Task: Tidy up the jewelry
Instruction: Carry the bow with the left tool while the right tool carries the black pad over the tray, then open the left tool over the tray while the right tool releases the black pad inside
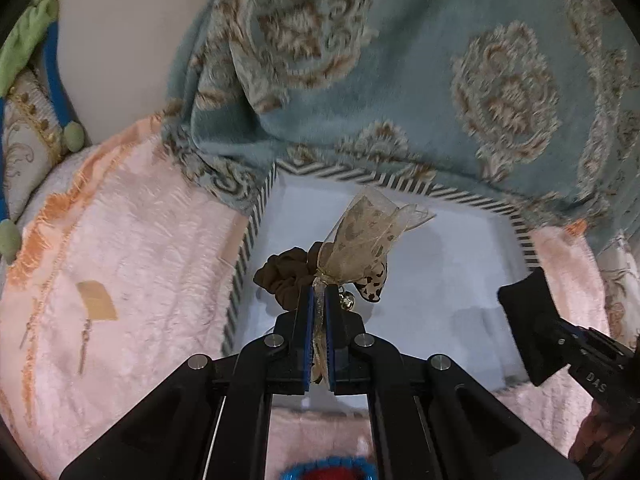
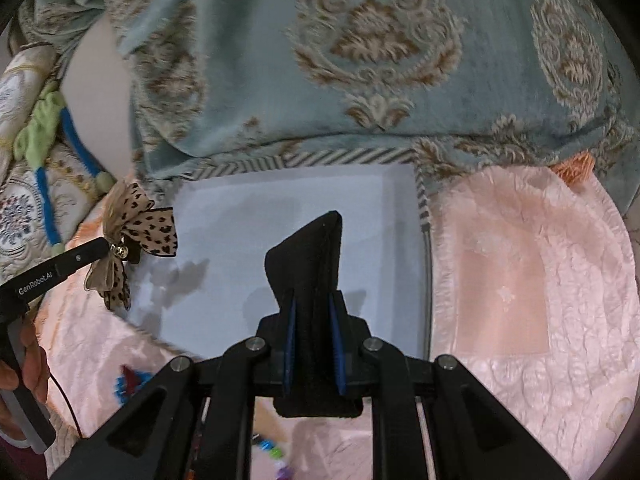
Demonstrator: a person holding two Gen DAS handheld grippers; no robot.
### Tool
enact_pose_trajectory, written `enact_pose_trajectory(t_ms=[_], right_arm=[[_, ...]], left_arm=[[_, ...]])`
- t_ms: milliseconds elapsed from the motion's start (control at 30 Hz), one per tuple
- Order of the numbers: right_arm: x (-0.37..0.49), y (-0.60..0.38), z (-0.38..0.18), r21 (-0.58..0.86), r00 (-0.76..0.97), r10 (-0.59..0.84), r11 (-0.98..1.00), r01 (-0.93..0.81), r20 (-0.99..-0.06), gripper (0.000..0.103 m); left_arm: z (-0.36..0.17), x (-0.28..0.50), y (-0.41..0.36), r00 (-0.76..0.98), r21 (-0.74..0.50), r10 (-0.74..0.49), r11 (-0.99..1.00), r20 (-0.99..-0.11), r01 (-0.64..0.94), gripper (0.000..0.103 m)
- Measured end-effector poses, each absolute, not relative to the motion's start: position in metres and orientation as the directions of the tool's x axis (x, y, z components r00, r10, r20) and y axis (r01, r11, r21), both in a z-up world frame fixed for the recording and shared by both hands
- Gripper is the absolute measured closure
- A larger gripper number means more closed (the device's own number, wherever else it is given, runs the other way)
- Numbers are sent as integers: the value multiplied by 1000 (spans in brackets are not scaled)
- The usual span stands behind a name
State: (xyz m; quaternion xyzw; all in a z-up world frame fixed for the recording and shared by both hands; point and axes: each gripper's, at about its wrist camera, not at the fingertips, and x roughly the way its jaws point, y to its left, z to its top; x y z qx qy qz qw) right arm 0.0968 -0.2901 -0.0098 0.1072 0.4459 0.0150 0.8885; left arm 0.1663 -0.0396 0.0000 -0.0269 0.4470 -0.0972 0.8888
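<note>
Leopard-print bow scrunchie point(image 1: 352, 248), pinched in the left gripper point(image 1: 319, 300), points upward over the white box point(image 1: 460, 264); right gripper point(image 2: 314, 320) clamps an upright black pouch point(image 2: 308, 256).

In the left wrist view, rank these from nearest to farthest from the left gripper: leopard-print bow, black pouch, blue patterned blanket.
1. Leopard-print bow: clamped in the left gripper, above the white box.
2. Black pouch: off to the right, held in the right gripper.
3. Blue patterned blanket: beyond the box's far rim.

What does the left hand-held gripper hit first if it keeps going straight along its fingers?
Probably the white floor of the striped-edged box. The left hand-held gripper, shut on a leopard-print bow scrunchie, points down into it; depth unclear.
</note>
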Motion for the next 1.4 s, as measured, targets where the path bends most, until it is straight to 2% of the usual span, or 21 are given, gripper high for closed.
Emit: enact_pose_trajectory(t_ms=[333, 367, 400, 433, 467, 533, 567, 800, 967, 1100, 1400], right_arm=[[105, -301, -38, 156, 565, 72, 982, 102, -822, 83], [104, -301, -37, 154, 566, 70, 983, 102, -821, 82], [104, -302, -36, 153, 570, 67, 983, 104, -819, 79], [103, -303, -34, 154, 575, 64, 982, 109, -816, 71], [102, -304, -31, 160, 581, 65, 981, 114, -812, 62], [97, -306, -23, 186, 597, 74, 974, 129, -799, 50], [94, -307, -20, 199, 604, 80, 971, 133, -793, 49], [58, -288, 11, 206, 645, 91, 973, 105, -759, 47], [25, -269, 30, 207, 666, 100, 975, 82, -739, 38], [-1, -253, 41, 195, 676, 98, 978, 70, -730, 37], [-49, -225, 50, 206, 676, 128, 978, 37, -726, 36]], left_arm=[[-40, 182, -54, 511, -154, -196, 980, -837, 123, 103], [-41, 180, -53, 510, -153, -193, 981, -838, 120, 100], [-41, 179, -51, 510, -155, -193, 981, -838, 116, 95], [-41, 178, -49, 510, -160, -195, 981, -838, 112, 88], [-40, 177, -47, 510, -167, -198, 980, -837, 107, 85], [-38, 175, -43, 502, -172, -196, 980, -842, 95, 85], [-36, 172, -40, 499, -173, -195, 981, -844, 89, 85], [-7, 131, -39, 564, -127, -167, 986, -809, 109, 85], [12, 95, -35, 598, -111, -154, 988, -786, 109, 85], [23, 64, -34, 595, -131, -178, 984, -784, 122, 85], [36, 6, -30, 635, -82, -119, 993, -763, 88, 85]])
